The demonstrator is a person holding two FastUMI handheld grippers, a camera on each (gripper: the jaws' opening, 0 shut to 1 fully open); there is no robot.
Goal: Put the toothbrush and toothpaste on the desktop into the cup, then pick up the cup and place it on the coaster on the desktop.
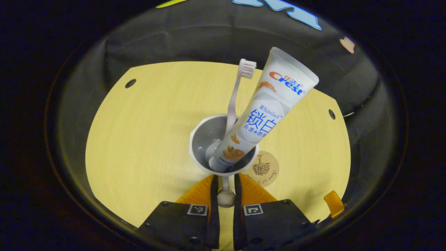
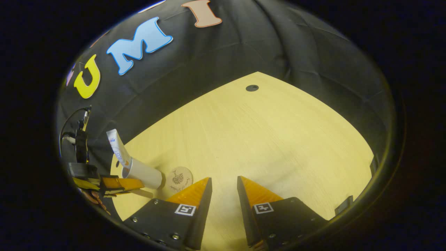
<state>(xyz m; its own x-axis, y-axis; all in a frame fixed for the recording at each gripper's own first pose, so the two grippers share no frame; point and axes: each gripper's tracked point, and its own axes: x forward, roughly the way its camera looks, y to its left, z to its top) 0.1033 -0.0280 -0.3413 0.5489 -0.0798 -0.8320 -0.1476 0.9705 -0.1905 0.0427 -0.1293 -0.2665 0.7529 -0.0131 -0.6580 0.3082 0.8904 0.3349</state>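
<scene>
In the left gripper view, my left gripper [image 1: 225,178] is shut on the handle of a white cup [image 1: 197,139]. A pale toothbrush [image 1: 237,94] stands in the cup with its bristles up, and a white toothpaste tube [image 1: 270,104] leans to the right beside it. The round wooden coaster [image 1: 263,168] lies on the table just right of the cup and partly behind it. In the right gripper view, the cup [image 2: 146,175] is tilted beside the coaster [image 2: 178,179], held by the left gripper [image 2: 116,183], with the toothpaste tube [image 2: 116,148] sticking out. My right gripper [image 2: 223,182] is open over bare table.
The light wooden table [image 1: 139,139] has small dark holes [image 1: 130,83] near its far corners. Black cloth walls close it in on all sides. Cables and a person's fingers [image 2: 94,198] show behind the left gripper in the right gripper view.
</scene>
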